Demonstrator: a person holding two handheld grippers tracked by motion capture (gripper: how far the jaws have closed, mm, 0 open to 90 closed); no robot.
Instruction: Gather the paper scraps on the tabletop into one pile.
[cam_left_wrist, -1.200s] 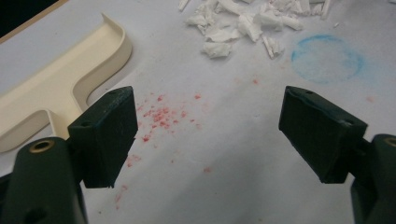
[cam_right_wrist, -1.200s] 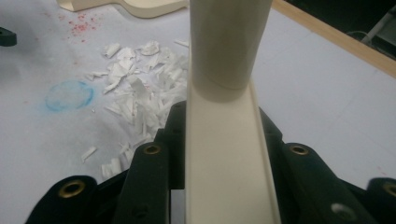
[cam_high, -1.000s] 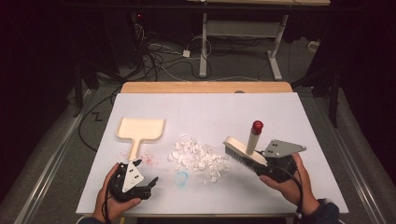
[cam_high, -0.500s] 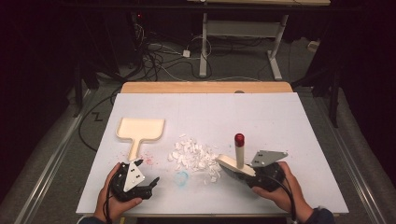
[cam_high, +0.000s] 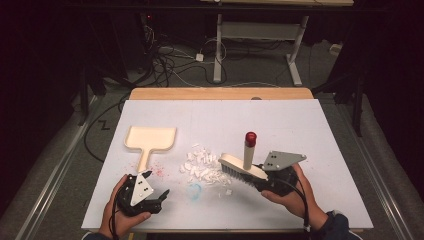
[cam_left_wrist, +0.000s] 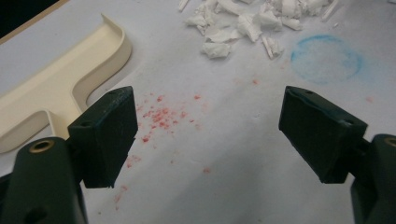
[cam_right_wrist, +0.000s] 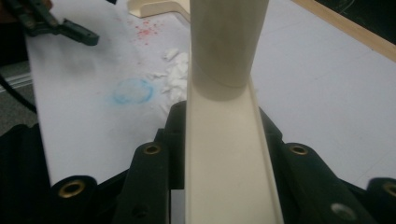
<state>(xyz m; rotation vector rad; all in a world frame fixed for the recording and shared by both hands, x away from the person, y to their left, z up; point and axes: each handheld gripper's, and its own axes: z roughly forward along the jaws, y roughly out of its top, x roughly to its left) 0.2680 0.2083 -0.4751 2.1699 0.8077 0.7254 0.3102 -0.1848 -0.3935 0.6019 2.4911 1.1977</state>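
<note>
A cream brush (cam_high: 240, 168) with an upright red-tipped handle (cam_high: 248, 150) stands at the right edge of a pile of white paper scraps (cam_high: 202, 167). My right gripper (cam_high: 258, 176) is shut on the back end of the brush head (cam_right_wrist: 229, 158), and the handle (cam_right_wrist: 229, 42) rises just ahead of the jaws. A cream dustpan (cam_high: 150, 140) lies flat to the left of the pile. My left gripper (cam_high: 161, 196) rests open near the table's front edge, its jaws wide apart with nothing between them (cam_left_wrist: 205, 135). The dustpan (cam_left_wrist: 56, 84) lies to its left and the scraps (cam_left_wrist: 247, 18) lie ahead.
The white table top (cam_high: 300, 125) has a wooden strip (cam_high: 220, 93) at its far edge. A blue ring stain (cam_high: 194, 190) and red specks (cam_high: 159, 170) mark the surface near the pile. Cables and desk legs lie on the dark floor beyond.
My right gripper has carried the brush leftward, up against the right side of the scrap pile. The left gripper has stayed where it was, still open.
</note>
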